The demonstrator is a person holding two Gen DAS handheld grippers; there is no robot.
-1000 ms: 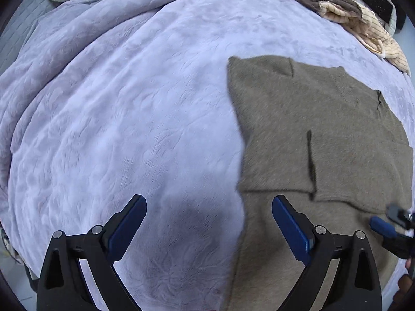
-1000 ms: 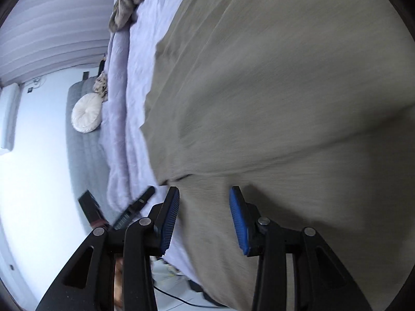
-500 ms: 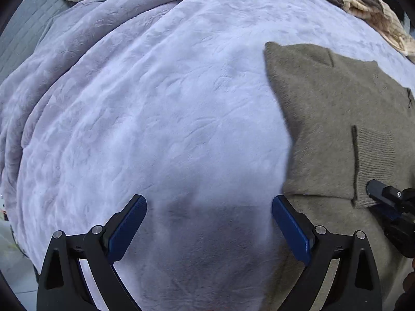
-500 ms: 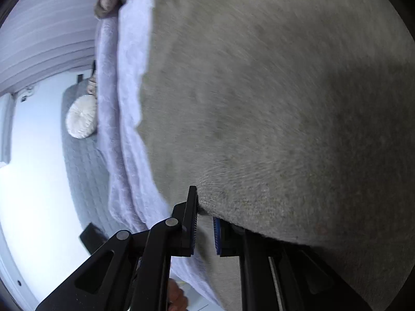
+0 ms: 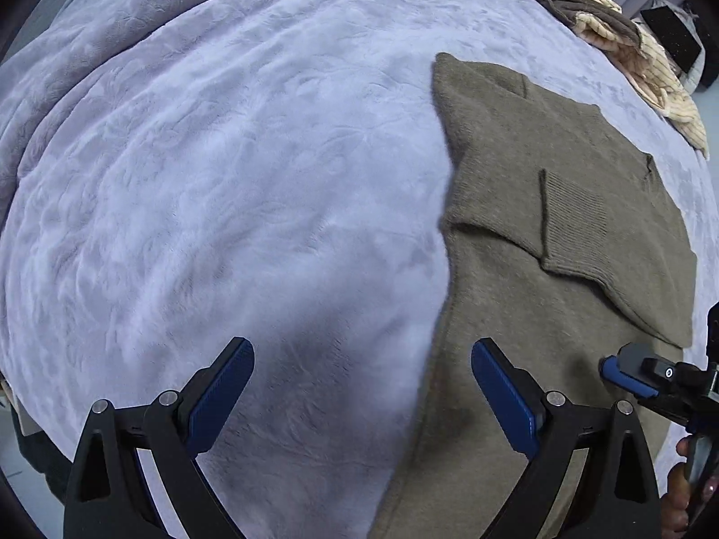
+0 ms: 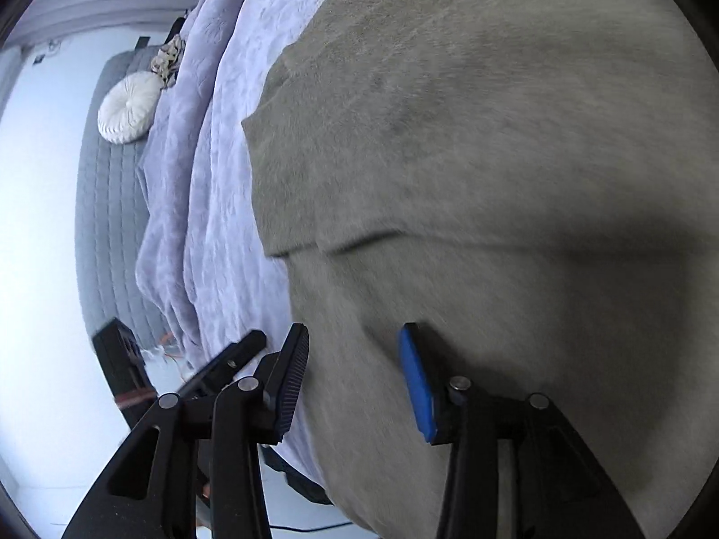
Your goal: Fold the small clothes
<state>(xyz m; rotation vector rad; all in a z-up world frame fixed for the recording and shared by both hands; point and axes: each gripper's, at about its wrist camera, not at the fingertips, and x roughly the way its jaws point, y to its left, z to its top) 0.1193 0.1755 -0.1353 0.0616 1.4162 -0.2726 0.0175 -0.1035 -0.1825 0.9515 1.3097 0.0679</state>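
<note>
Our left gripper (image 5: 361, 399) hangs wide open and empty over the lavender blanket (image 5: 224, 179), which lies bare and roomy beyond and to its left. The olive sweater (image 5: 561, 224) lies flat on the bed, its left edge running just inside the right finger. We judge the fold about half made: both sleeves seem laid across the body, the ribbed cuff (image 5: 570, 229) on top, while the lengthwise fold remains. Our right gripper (image 6: 355, 377) is opening over the sweater's lower part, nothing pinched. A heap of other clothes (image 5: 629, 45) sits well beyond, right.
</note>
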